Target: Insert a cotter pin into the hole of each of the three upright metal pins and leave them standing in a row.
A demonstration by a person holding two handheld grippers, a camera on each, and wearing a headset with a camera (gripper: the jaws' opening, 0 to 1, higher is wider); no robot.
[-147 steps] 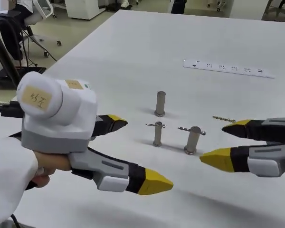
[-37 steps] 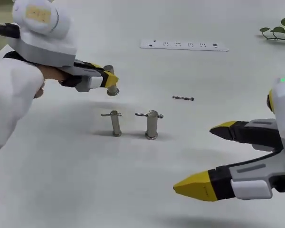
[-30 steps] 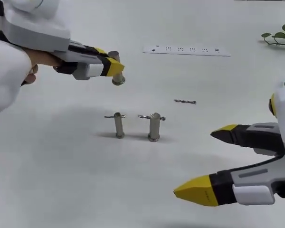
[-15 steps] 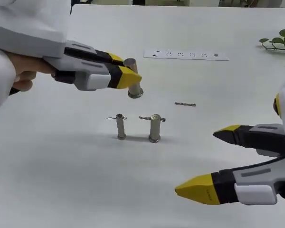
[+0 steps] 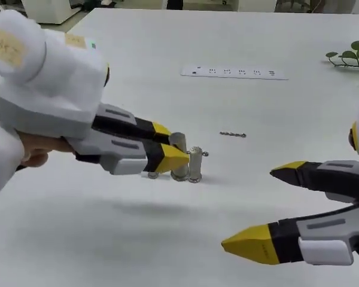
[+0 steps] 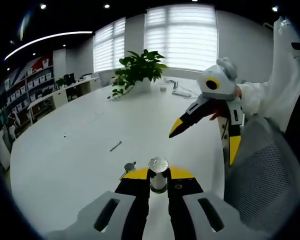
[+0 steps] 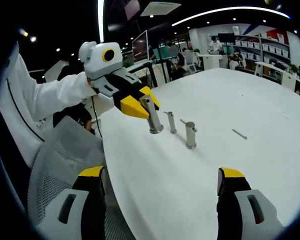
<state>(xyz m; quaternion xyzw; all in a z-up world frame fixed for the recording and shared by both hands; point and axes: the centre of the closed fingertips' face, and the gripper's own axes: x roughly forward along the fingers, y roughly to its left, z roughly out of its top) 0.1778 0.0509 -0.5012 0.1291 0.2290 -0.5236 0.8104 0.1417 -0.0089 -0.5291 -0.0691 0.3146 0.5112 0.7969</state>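
While the left gripper (image 5: 175,154) reaches in from the left of the head view, its jaws are clamped on the gripped pin (image 5: 178,142), which is held near its upper half. That pin's foot sits at table (image 5: 167,239) level just beside the thick pin (image 5: 195,164), though contact with the surface cannot be told. The thick pin stands upright with a cotter pin through its top. Only the foot of the thin pin (image 5: 151,175) peeks out under the gripper. A loose cotter pin (image 5: 233,134) lies flat to the right, well apart from the 3 pins, and a power strip (image 5: 234,72) and a plant (image 5: 347,51) sit farther back. At the lower right the right gripper (image 5: 251,209) hovers with its jaws wide apart, holding nothing.

In the left gripper view, the left gripper (image 6: 158,182) pinches the gripped pin (image 6: 158,166) between its 2 yellow tips. The thick pin (image 6: 129,167) shows its head just left of it, and the loose cotter pin (image 6: 115,146) lies beyond. The right gripper (image 6: 203,142) faces in from the right on a white sleeve (image 6: 260,95).

In the right gripper view, the right gripper (image 7: 161,173) has its jaws spread, well short of the pins. The left gripper (image 7: 144,102) holds the gripped pin (image 7: 153,120) slightly tilted. Beside it stand the thin pin (image 7: 171,122) and the thick pin (image 7: 190,135), both upright. The loose cotter pin (image 7: 239,134) lies to the right.
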